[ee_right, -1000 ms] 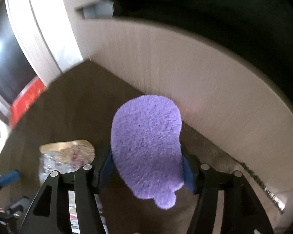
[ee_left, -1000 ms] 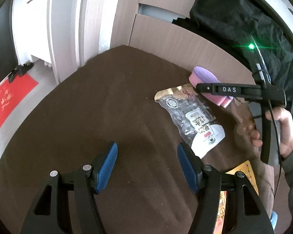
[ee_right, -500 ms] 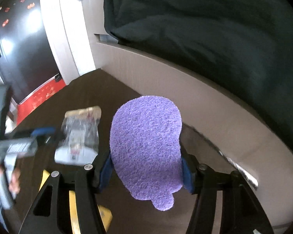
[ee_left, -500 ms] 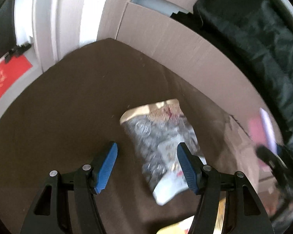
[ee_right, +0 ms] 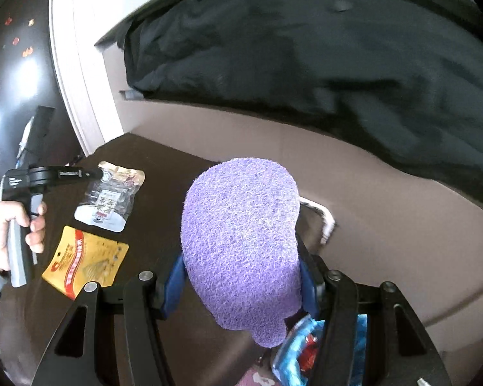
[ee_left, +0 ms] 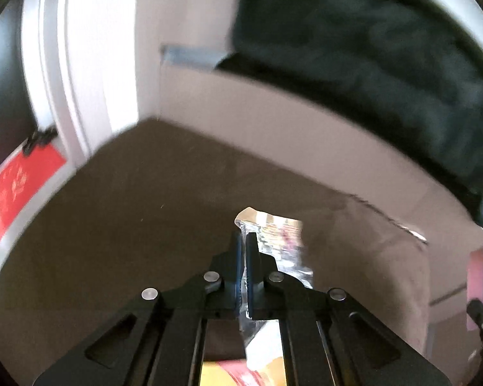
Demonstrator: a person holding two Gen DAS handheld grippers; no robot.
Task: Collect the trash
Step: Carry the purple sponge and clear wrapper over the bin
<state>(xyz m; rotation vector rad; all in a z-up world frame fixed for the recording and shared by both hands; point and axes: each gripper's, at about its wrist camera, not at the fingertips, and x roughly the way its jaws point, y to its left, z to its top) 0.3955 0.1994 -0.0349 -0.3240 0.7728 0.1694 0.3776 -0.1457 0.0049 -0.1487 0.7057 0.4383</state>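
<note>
Fingers first: your left gripper (ee_left: 243,241) has its fingers pressed together on the top edge of the clear snack wrapper (ee_right: 109,197), pinching it just below the gold seal. Your right gripper (ee_right: 241,281) has its fingers clamped on either side of the purple scrubbing pad (ee_right: 241,241), which stands up between them.

That wrapper is thin, crinkly film, so expect it to weigh almost nothing, flop, and slide if you grip the glossy middle. The sealed top strip, where you have it, is the stiffest place to hold. In the right wrist view the rest of it seems to lie on the brown counter (ee_left: 128,225) toward the left edge; whether it has lifted clear I cannot tell. The pad looks soft and springy, light, and rough enough not to slip; a grip across its width suits it.

Just nearer you than the wrapper lies a yellow packet (ee_right: 87,260), flat on the counter, likely just as light and best taken by an edge. A blue wrapper (ee_right: 293,350) shows below the right gripper.

Along the counter's far edge runs a pale panel, with dark cloth (ee_right: 306,58) bunched above it. At the left, a white frame (ee_left: 64,80) and a red sign (ee_left: 16,186).
</note>
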